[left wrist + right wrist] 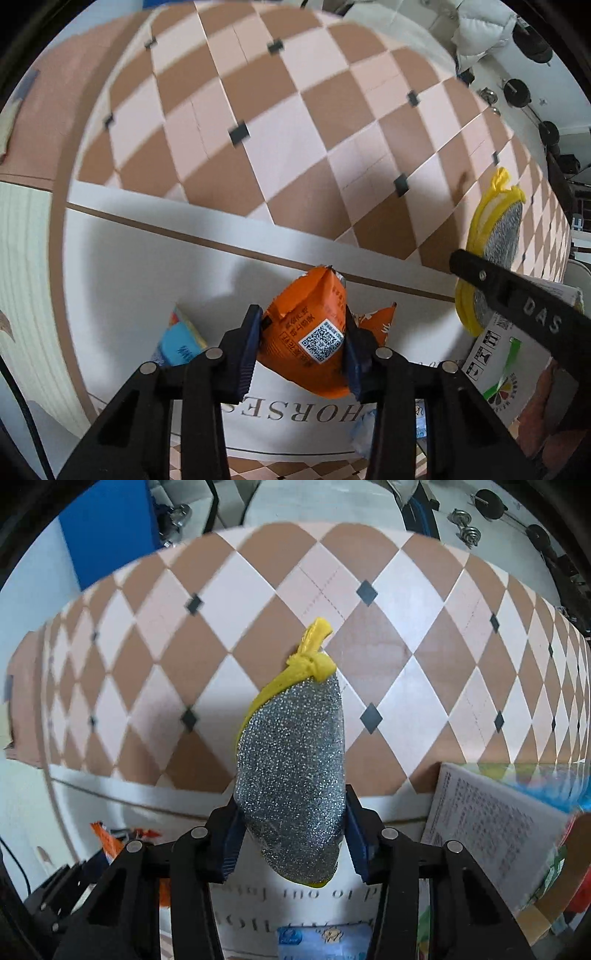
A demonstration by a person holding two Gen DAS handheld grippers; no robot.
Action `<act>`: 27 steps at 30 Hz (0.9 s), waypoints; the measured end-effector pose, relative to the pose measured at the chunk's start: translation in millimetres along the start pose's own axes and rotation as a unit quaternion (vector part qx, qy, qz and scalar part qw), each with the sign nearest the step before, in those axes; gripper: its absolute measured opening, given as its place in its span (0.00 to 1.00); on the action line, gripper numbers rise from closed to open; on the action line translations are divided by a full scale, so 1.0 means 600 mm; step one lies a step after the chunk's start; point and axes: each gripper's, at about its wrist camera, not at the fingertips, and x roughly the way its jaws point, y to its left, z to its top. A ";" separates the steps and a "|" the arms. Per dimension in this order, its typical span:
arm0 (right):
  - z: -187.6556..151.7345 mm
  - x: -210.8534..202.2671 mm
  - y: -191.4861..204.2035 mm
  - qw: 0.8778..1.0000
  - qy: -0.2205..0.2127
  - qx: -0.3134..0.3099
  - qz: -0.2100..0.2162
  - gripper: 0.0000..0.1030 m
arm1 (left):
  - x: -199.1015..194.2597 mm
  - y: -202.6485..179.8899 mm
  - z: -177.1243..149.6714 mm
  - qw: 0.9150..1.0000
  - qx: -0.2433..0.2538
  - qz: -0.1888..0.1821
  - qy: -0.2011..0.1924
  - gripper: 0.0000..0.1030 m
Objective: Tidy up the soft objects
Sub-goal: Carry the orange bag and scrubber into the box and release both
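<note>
Orange snack packet (310,332) pinched in left gripper (301,347), silver scouring pad (291,786) pinched in right gripper (291,834), above white box (147,258).

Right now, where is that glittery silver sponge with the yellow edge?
The sponge is clamped in the right hand-held gripper, held up over the checkered floor; in the left view it shows at the far right, beside the cardboard box.

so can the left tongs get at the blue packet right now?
Probably not: the left tongs are shut on an orange snack bag. The blue packet lies close by on their left, uncovered.
</note>
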 end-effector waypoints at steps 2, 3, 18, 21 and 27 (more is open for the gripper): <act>0.009 -0.030 -0.004 1.000 -0.013 -0.002 0.014 0.49 | -0.030 -0.006 -0.014 1.000 0.008 -0.001 -0.018 0.36; 0.002 -0.048 -0.005 0.999 -0.022 -0.004 0.023 0.49 | -0.049 -0.007 -0.021 1.000 0.011 -0.003 -0.028 0.35; -0.253 -0.323 -0.301 0.985 -0.144 0.052 0.080 0.49 | -0.239 -0.254 -0.127 0.980 0.153 -0.105 -0.071 0.36; -0.305 -0.306 -0.381 0.986 -0.135 0.076 0.060 0.49 | -0.211 -0.333 -0.152 0.975 0.186 -0.113 -0.036 0.36; -0.349 -0.236 -0.508 0.987 -0.098 0.117 0.052 0.49 | -0.078 -0.470 -0.176 0.970 0.210 -0.098 0.073 0.36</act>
